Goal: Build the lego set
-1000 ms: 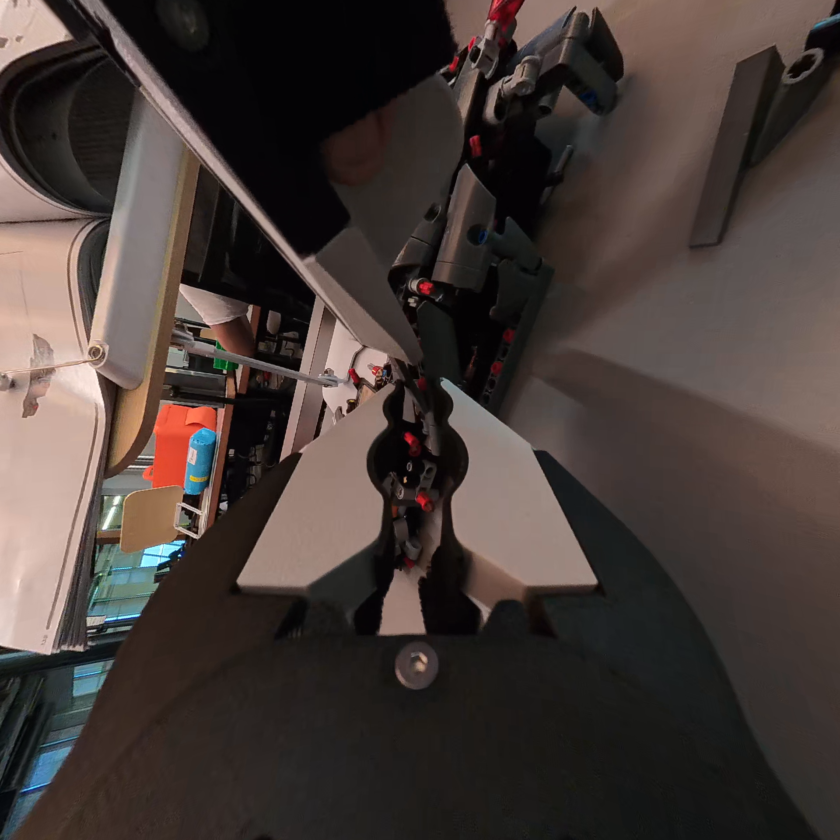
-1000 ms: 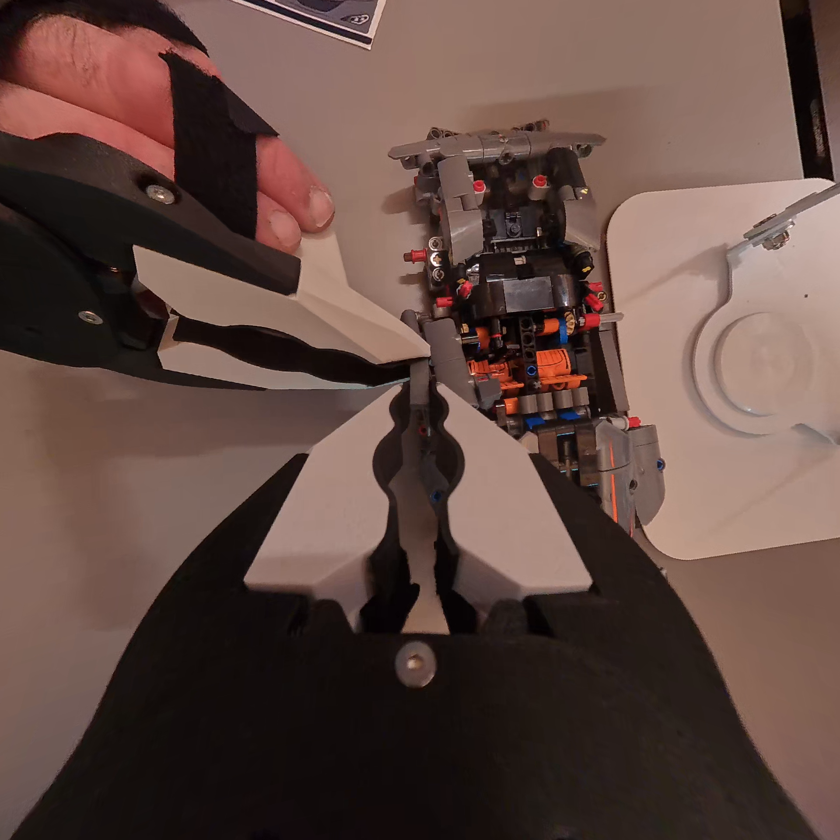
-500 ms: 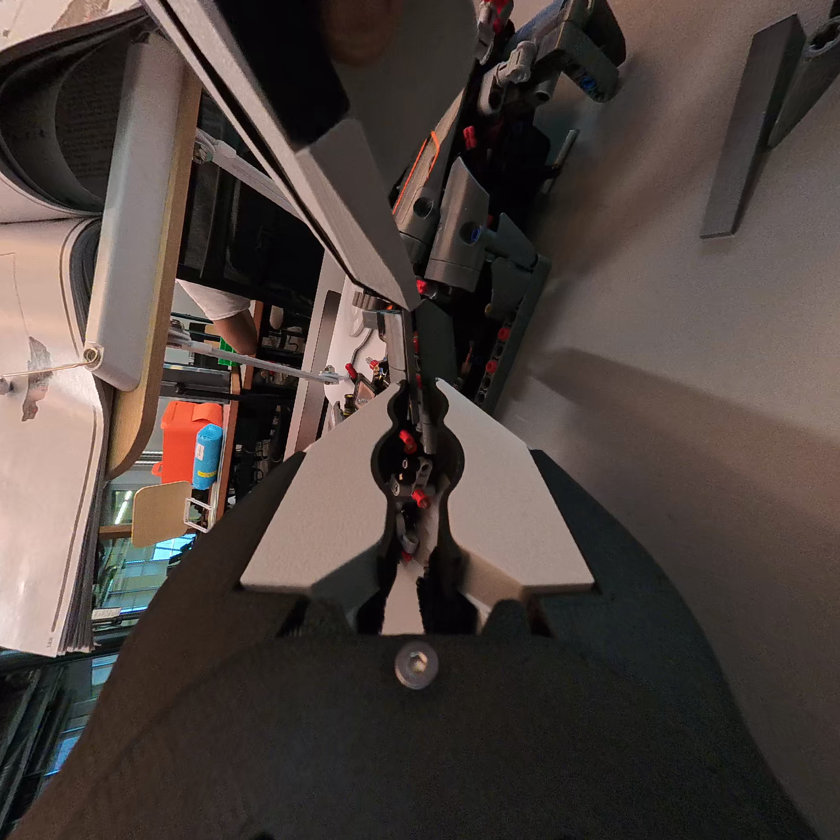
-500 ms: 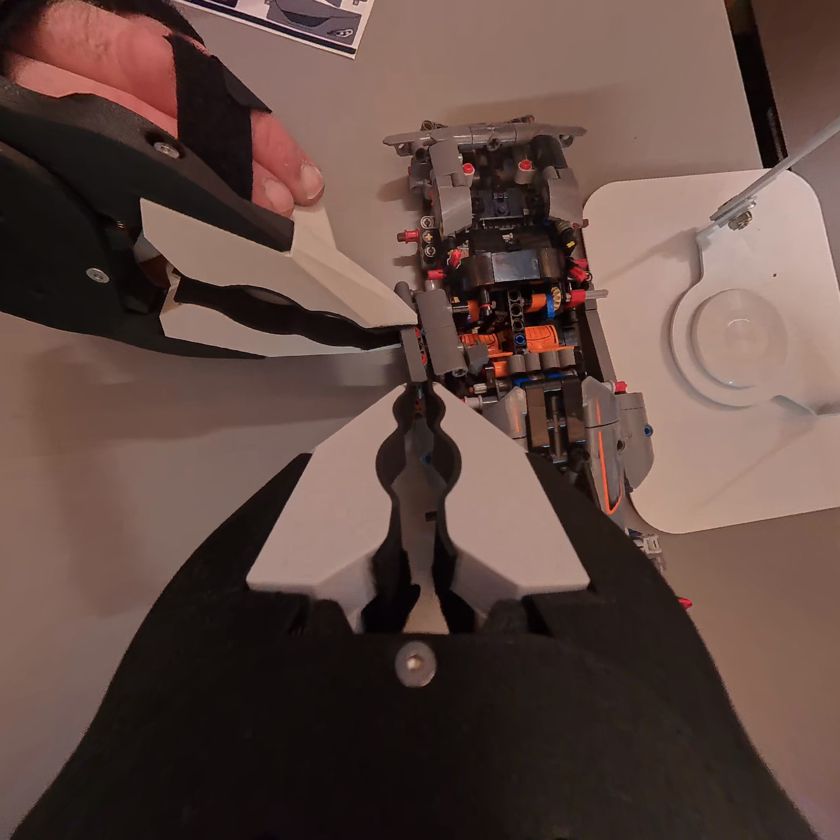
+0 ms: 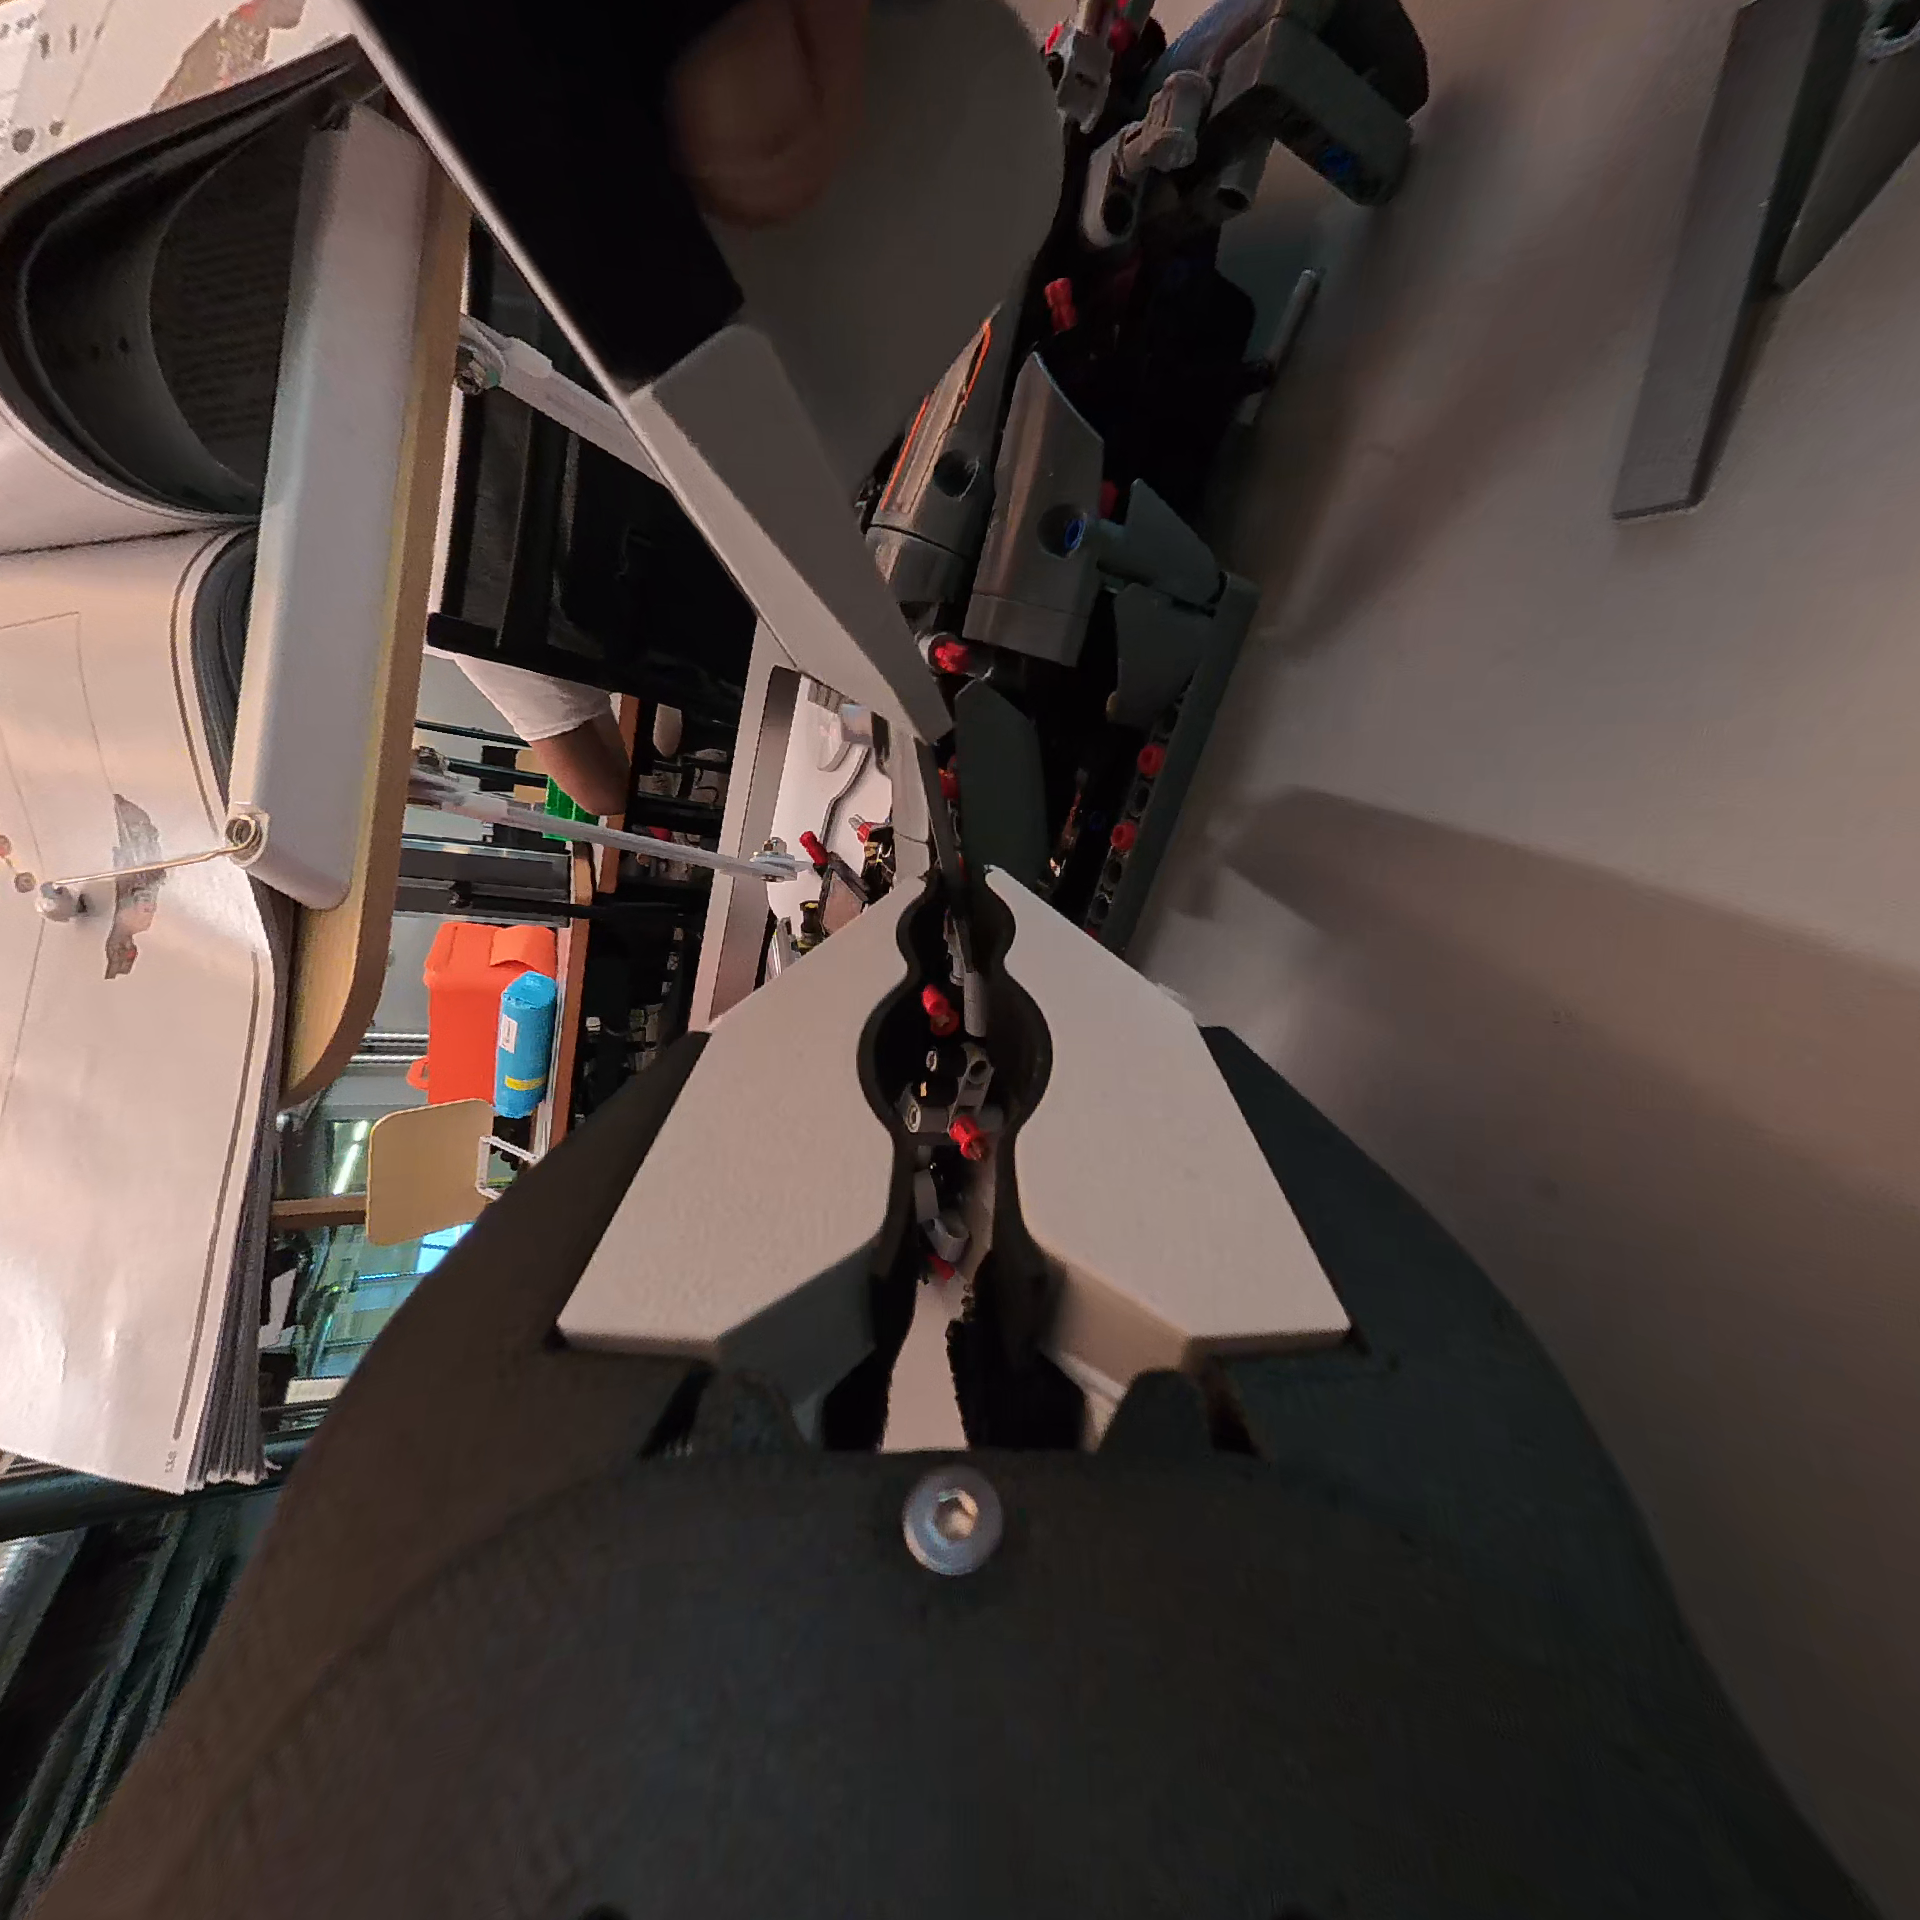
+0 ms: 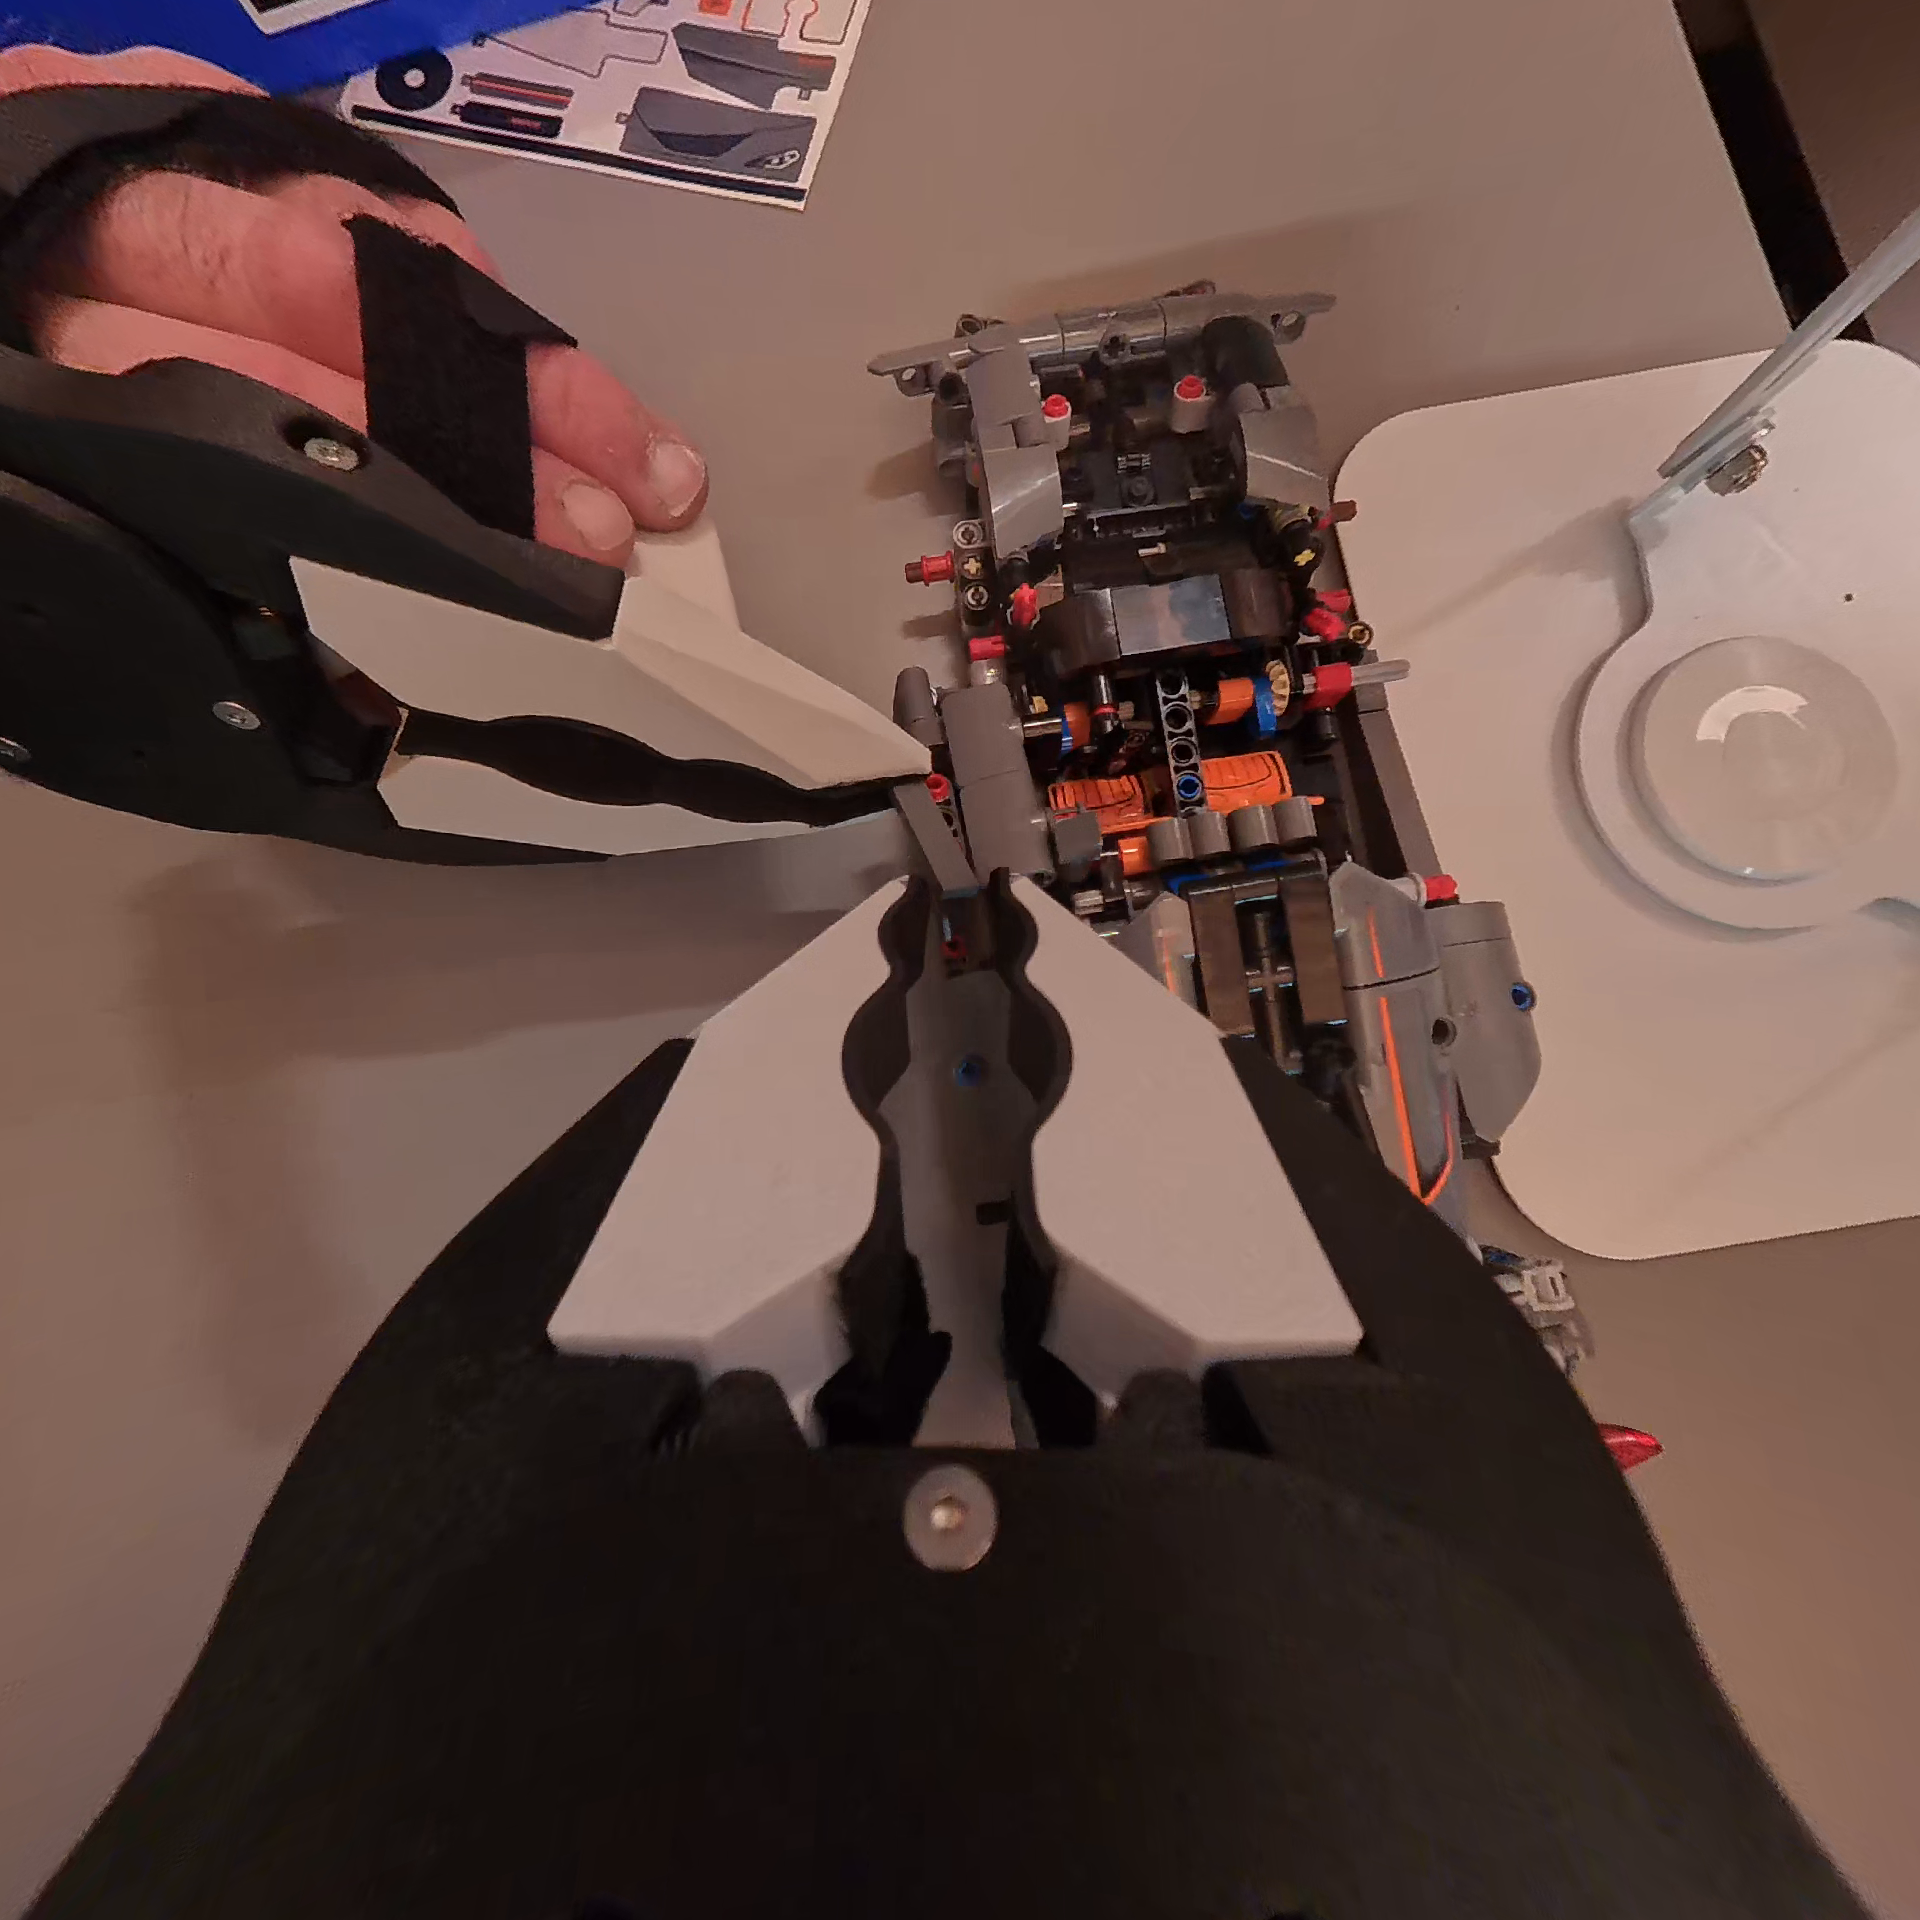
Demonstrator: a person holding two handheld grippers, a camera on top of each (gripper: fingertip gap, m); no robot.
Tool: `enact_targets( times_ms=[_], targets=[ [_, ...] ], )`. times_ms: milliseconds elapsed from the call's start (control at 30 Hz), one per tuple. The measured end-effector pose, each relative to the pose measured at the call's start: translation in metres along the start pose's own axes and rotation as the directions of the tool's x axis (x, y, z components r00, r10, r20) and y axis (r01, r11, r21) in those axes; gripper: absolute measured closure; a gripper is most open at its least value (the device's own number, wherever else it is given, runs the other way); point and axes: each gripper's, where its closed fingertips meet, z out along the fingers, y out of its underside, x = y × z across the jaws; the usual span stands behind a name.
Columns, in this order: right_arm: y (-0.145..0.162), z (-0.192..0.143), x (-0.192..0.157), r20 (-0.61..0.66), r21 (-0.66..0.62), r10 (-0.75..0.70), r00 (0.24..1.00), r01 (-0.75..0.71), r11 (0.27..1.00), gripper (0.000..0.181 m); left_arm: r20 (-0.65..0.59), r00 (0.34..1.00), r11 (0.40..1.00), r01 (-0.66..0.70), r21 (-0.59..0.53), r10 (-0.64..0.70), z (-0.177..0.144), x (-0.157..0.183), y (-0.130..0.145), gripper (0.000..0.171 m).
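Fingers of a strapped hand drive the left claw, which reaches in from the left with its tips pressed together on a thin dark grey beam at the near-left edge of the lego car chassis. The right claw pinches the same beam from below. The chassis lies flat on the grey counter, its right side overlapping a white base plate; a sticker sheet lies farther back.

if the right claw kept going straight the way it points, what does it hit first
Probably nothing new: the right claw is already at the grey-and-orange lego car chassis, and would push its dark grey side beam first.
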Motion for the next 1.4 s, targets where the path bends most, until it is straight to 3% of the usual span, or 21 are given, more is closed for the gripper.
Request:
enact_targets(
  times_ms=[233,367,533,900,967,1133,1300,1400],
  targets=[
    [0.0,0.0,0.0,0.004,0.009,-0.009,1.0,0.009,1.0,0.175,0.006,1.0,1.0,-0.015,0.002,0.015,-0.001,-0.002,0.0,0.171],
    [-0.005,-0.008,-0.003,0.01,0.063,-0.039,0.999,0.039,0.997,0.169,0.019,0.999,0.999,-0.032,0.026,0.032,-0.006,-0.012,-0.003,0.171],
    [-0.008,-0.01,-0.008,-0.011,0.084,-0.113,0.994,0.114,0.99,0.164,0.017,0.989,0.986,-0.146,0.086,0.145,-0.008,-0.011,-0.01,0.171],
    [-0.007,-0.006,-0.013,0.085,0.108,-0.065,0.994,0.056,0.993,0.175,0.108,0.976,0.971,-0.202,0.13,0.188,-0.01,-0.02,-0.016,0.171],
    [-0.006,-0.005,-0.012,0.083,0.09,-0.05,0.995,0.043,0.995,0.175,0.099,0.979,0.972,-0.19,0.135,0.178,-0.009,-0.018,-0.016,0.171],
    [0.0,-0.006,-0.004,0.015,0.016,-0.076,0.997,0.076,0.997,0.175,0.058,0.993,0.982,-0.113,0.149,0.105,-0.012,-0.015,-0.015,0.139],
    [0.003,0.002,-0.003,-0.038,-0.084,-0.12,0.992,0.117,0.99,0.175,0.051,0.994,0.988,-0.105,0.109,0.1,-0.007,-0.01,-0.011,0.135],
    [0.003,0.001,-0.001,-0.075,-0.139,-0.145,0.987,0.133,0.981,0.176,0.054,0.992,0.991,-0.117,0.066,0.114,-0.002,-0.007,-0.007,0.143]
  ],
)
